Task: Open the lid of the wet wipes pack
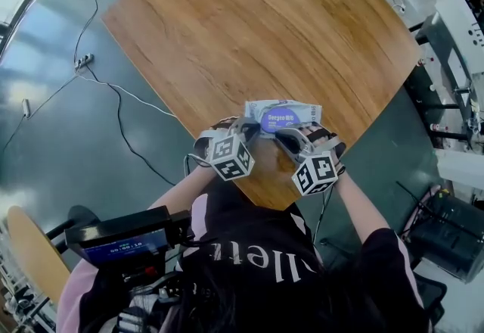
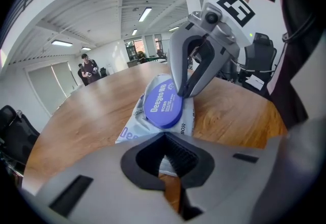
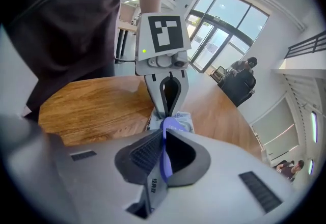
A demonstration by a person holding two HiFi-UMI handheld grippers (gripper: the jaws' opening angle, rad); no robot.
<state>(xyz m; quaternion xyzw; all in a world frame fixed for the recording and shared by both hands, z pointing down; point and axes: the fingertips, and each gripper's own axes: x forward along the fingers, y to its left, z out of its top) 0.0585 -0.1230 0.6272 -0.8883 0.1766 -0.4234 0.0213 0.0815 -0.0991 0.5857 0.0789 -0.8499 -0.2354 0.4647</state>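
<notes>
The wet wipes pack (image 1: pixel 306 110) sits near my edge of the desk (image 1: pixel 249 29), purple lid (image 1: pixel 278 119) facing up. My right hand-held gripper (image 3: pixel 163 154) is pinching the lid's rim, and my left hand-held gripper (image 2: pixel 165 162) is clamped on the pack's end. Tip, I reckon: pin the left down firm and peel the lid up slowly, or the whole pack lifts.

I read "Deegeo" on the blue lid (image 2: pixel 163 105) and "Dee" on the wet wipes pack (image 2: pixel 131 131) beneath it.
</notes>
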